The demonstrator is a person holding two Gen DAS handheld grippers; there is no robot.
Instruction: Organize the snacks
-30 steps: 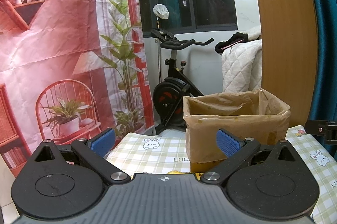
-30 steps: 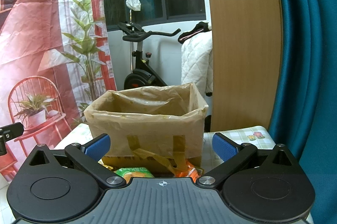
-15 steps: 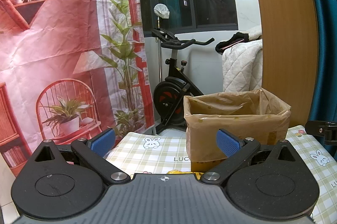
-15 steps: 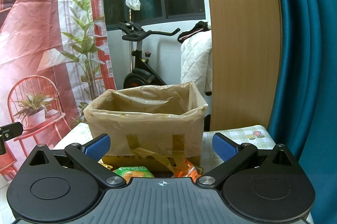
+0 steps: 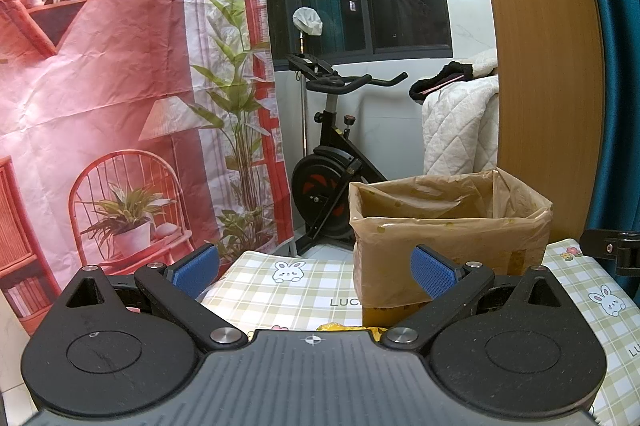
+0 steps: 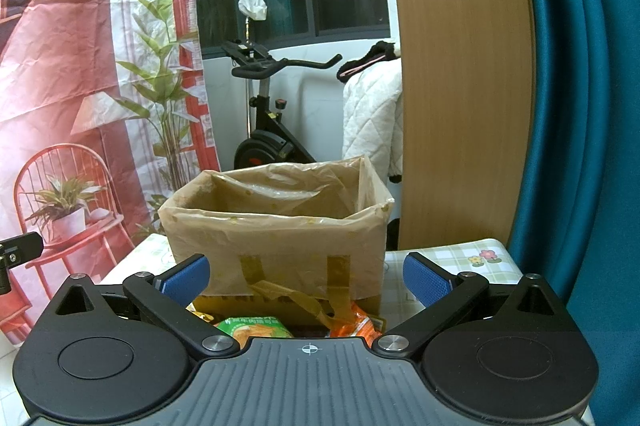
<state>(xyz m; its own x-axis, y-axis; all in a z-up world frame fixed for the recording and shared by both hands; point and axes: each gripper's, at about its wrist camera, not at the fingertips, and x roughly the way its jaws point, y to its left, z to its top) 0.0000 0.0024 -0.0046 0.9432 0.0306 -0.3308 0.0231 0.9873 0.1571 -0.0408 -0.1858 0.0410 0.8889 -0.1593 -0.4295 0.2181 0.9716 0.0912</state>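
Snacks (image 6: 256,326) below right tongs (image 6: 307,276), both tongs wide, empty

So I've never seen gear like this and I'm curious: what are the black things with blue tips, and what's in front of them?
They are two hand-held grippers carried by a person; each picture comes from a camera on one of them. The left gripper and right gripper are both open and empty. Ahead, on a checked tablecloth, stands a cardboard box lined with a plastic bag. Snack packets, one green and one orange, lie before it.
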